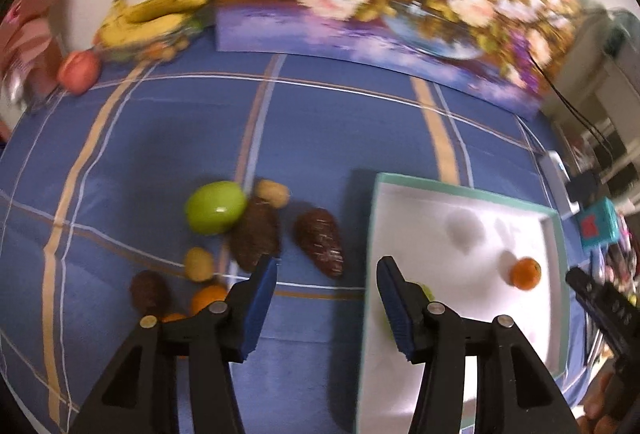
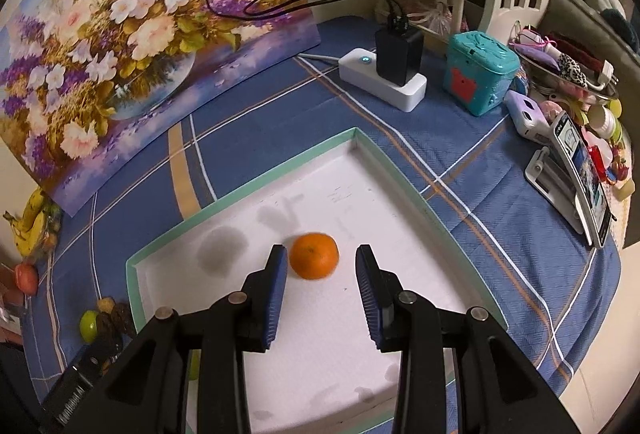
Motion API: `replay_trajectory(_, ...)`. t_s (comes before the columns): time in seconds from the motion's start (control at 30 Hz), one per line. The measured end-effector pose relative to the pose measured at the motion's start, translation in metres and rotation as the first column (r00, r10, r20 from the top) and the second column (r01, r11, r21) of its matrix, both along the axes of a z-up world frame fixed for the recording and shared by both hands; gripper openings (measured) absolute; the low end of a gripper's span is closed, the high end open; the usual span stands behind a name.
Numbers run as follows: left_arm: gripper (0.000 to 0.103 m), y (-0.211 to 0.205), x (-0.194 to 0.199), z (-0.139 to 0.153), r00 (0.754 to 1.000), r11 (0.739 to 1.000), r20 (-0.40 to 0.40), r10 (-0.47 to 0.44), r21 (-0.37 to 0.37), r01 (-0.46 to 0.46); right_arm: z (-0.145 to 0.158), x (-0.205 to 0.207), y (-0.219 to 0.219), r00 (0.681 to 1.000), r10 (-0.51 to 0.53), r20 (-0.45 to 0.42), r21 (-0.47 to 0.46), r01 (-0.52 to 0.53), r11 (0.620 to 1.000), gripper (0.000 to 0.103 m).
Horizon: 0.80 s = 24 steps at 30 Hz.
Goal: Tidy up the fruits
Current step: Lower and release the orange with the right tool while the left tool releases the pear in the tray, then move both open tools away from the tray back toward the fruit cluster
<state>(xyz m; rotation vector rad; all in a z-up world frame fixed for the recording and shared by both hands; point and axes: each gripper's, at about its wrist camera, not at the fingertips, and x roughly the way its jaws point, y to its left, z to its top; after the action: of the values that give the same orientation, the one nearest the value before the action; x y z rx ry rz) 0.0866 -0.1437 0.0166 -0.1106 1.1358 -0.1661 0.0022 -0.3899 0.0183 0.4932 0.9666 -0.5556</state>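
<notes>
**Operator:** Black claws fill the near edge of both views. My left gripper [image 1: 327, 280] stands released, nothing between its blue pads; it hangs over the blue plaid cloth [image 1: 328, 122], its right finger over the tray's left rim. My right gripper [image 2: 322, 270] is also released, hanging above the tray, jaws apart and clear of the orange.

**Desk:** Largest things first, please.

**Operator:** Behind everything, a flower painting [image 2: 120, 46] leans at the far side of the table. Next in size, the white tray [image 2: 360, 202] with a teal rim sits on the cloth, to the right in the left view.

**Desk:** And the fruit?

**Operator:** One orange [image 2: 314, 256] lies loose on the tray floor, just beyond my right fingertips. Something green shows behind my left gripper's right finger, too hidden to name. Left of the tray, on the cloth, a cluster: a green apple [image 1: 215, 208], two brown scaly fruits [image 1: 319, 242], small tan ones [image 1: 273, 193], another orange [image 1: 209, 299] near my left finger. Far left, bananas [image 1: 154, 16] and a red apple [image 1: 78, 71].
</notes>
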Motion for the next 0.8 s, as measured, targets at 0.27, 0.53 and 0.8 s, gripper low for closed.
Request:
replay_trajectory(0.27, 0.056, 0.052, 0.006, 0.005, 0.99, 0.989, -0.019, 0.142, -0.036, -0.142, 0.005, 0.006, 0.024, 0.998, 0.07, 0.001, -0.021, -0.07, 0.997, 0.037)
replay_trajectory(0.53, 0.059, 0.089, 0.007, 0.013, 0.974, 0.97, -0.026, 0.227, -0.089, -0.228, 0.012, 0.009, 0.042, 0.993, 0.12, 0.008, -0.045, -0.12, 0.992, 0.037)
replay_trajectory(0.8, 0.084, 0.102, 0.009, 0.005, 0.96, 0.958, -0.068, 0.272, -0.079, -0.276, 0.003, 0.012, 0.044, 0.993, 0.122, -0.011, -0.026, -0.122, 0.992, 0.062)
